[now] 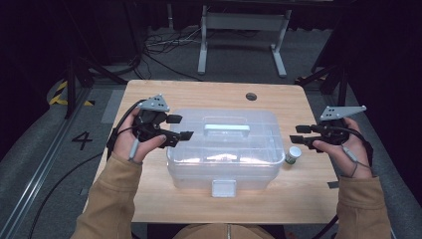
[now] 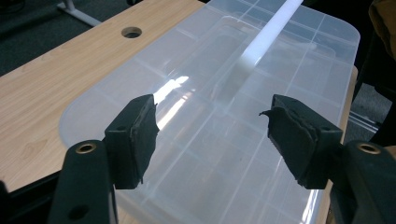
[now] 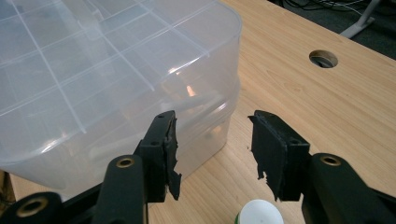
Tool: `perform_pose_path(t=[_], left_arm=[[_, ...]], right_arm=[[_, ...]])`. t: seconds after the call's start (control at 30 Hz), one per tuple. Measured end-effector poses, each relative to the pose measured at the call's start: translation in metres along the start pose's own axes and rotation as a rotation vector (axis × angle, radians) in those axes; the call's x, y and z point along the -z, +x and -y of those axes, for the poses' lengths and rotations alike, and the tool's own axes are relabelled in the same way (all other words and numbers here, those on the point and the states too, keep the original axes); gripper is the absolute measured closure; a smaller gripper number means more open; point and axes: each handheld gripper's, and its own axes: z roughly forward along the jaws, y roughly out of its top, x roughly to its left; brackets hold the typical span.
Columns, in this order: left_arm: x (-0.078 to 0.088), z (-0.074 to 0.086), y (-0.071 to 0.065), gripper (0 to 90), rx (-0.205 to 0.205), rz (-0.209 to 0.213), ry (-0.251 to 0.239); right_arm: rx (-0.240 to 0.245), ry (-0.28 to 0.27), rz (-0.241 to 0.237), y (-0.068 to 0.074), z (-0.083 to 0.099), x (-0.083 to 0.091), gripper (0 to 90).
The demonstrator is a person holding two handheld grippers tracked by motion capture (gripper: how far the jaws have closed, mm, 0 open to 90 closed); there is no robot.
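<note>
A clear plastic storage box with a closed lid, a white handle and a front latch stands in the middle of the wooden table. My left gripper hovers at the box's left end, above the lid. It is open, with nothing between its jaws. My right gripper is just off the box's right end. It is open and empty too. A small white-capped bottle stands on the table right under it, beside the box, its cap showing between the jaws.
A round cable hole sits in the table's far right part. Bare wood lies beyond and in front of the box. Past the far edge, cables and a white metal frame stand on the grey floor.
</note>
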Motion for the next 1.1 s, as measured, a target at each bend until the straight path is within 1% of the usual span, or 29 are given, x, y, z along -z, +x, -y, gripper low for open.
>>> perform_pose_path(t=[0.1, 0.13, 0.2, 0.23, 0.3, 0.33, 0.5, 0.6, 0.7, 0.8, 0.87, 0.93, 1.03, 1.07, 1.1], left_arm=[[-0.003, -0.002, -0.001, 31.9, -0.001, 0.009, 0.003], [-0.009, -0.004, -0.002, 31.5, -0.006, 0.015, 0.014], [-0.015, -0.006, -0.003, 31.4, -0.013, 0.018, 0.023], [-0.015, -0.006, -0.003, 31.4, -0.013, 0.018, 0.023], [-0.022, -0.009, -0.005, 31.4, -0.023, 0.028, 0.025], [-0.022, -0.009, -0.005, 31.4, -0.023, 0.028, 0.025], [-0.035, -0.013, -0.009, 31.2, -0.033, 0.038, 0.029], [-0.04, -0.015, -0.01, 31.6, -0.032, 0.045, 0.036], [-0.049, -0.017, -0.011, 31.9, -0.033, 0.052, 0.045], [-0.055, -0.017, -0.012, 32.6, -0.033, 0.047, 0.059], [-0.058, -0.017, -0.012, 34.1, -0.031, 0.049, 0.062], [-0.06, -0.018, -0.013, 36.7, -0.029, 0.048, 0.08], [-0.061, -0.018, -0.013, 41.3, -0.034, 0.042, 0.089], [-0.06, -0.018, -0.013, 41.3, -0.039, 0.046, 0.092], [-0.06, -0.018, -0.014, 46.3, -0.035, 0.052, 0.092]], right_arm=[[0.0, -0.001, -0.002, 0.0, 0.0, 0.0, 51.5], [0.0, -0.002, -0.003, 0.001, 0.0, 0.001, 51.3], [0.002, -0.003, -0.004, 0.001, 0.001, 0.001, 51.3], [0.003, -0.004, -0.006, 0.001, 0.001, 0.001, 51.3], [0.001, -0.005, -0.006, 0.001, 0.001, 0.001, 51.1], [0.001, -0.005, -0.006, 0.001, 0.001, 0.001, 51.1], [0.0, 0.002, -0.009, 0.001, 0.001, 0.0, 51.1], [0.0, 0.003, -0.012, 0.002, 0.0, -0.001, 51.1], [0.003, 0.003, -0.014, 0.002, 0.0, -0.001, 51.1], [0.003, 0.006, -0.015, 0.002, 0.0, -0.002, 51.1], [0.006, 0.008, -0.015, 0.003, 0.0, -0.002, 51.1], [0.011, 0.012, -0.017, 0.003, 0.0, -0.003, 51.1], [0.013, 0.016, -0.021, 0.003, 0.0, -0.004, 51.1], [0.013, 0.018, -0.022, 0.003, 0.0, -0.004, 51.1], [0.015, 0.02, -0.021, 0.004, 0.0, -0.005, 51.1]])
